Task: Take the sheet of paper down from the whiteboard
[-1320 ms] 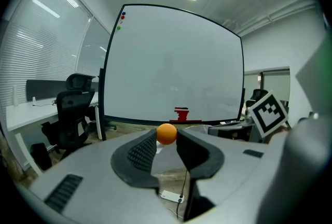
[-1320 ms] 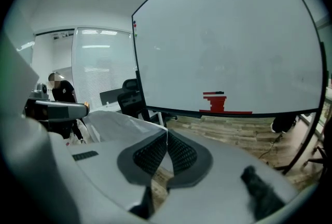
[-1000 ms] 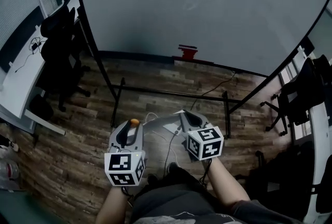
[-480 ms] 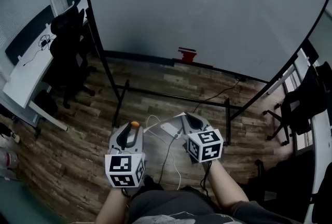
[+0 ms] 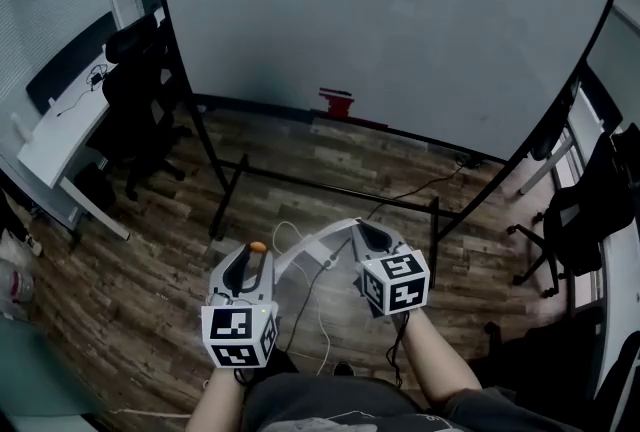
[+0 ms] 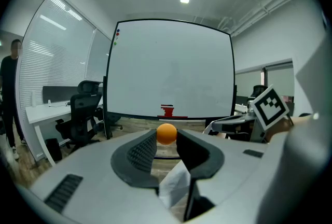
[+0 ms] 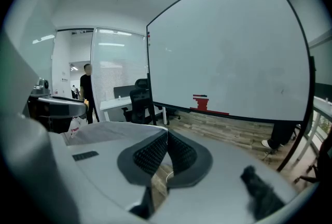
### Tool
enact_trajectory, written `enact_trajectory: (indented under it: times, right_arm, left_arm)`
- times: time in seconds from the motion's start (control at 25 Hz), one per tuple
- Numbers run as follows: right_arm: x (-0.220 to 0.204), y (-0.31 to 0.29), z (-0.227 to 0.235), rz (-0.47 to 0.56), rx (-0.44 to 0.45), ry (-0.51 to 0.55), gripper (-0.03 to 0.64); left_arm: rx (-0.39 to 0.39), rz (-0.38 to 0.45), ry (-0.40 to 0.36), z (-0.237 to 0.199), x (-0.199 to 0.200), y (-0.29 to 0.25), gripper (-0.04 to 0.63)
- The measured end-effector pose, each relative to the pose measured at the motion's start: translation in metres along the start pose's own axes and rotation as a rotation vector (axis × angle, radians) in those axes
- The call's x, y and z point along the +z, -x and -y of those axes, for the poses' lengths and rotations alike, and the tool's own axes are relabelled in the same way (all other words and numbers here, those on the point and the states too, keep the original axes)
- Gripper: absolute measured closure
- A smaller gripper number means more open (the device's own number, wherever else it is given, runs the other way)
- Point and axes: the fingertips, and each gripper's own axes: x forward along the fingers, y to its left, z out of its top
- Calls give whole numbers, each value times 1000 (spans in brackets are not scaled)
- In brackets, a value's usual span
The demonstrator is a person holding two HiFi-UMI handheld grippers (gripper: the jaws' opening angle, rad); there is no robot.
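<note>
Backing off has left the whiteboard [image 5: 400, 30] farther away at 12 o'clock, with no sheet on it. The right gripper [image 7: 167, 136] pinches the sheet of paper [image 5: 318, 247], which trails toward 9 o'clock. The left gripper [image 5: 256, 254] clamps an orange ball [image 6: 166, 133]. The take-down looks done; probably only setting the sheet aside remains.

White sheet of paper [image 5: 312, 247] stretching between left gripper [image 5: 255, 254] and right gripper [image 5: 360, 232], orange ball [image 5: 257, 247] sitting at the left tips, whiteboard [image 5: 380, 10] standing beyond both.
</note>
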Motion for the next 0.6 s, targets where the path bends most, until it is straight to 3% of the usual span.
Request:
enact_trajectory:
  times: [0.36, 0.6]
  right_arm:
    - [-29, 54, 18, 1, 54, 7, 594]
    - [-39, 74, 9, -1, 85, 7, 595]
  left_arm:
    - [39, -18, 7, 61, -23, 28, 469]
    - [54, -22, 4, 77, -27, 48, 469]
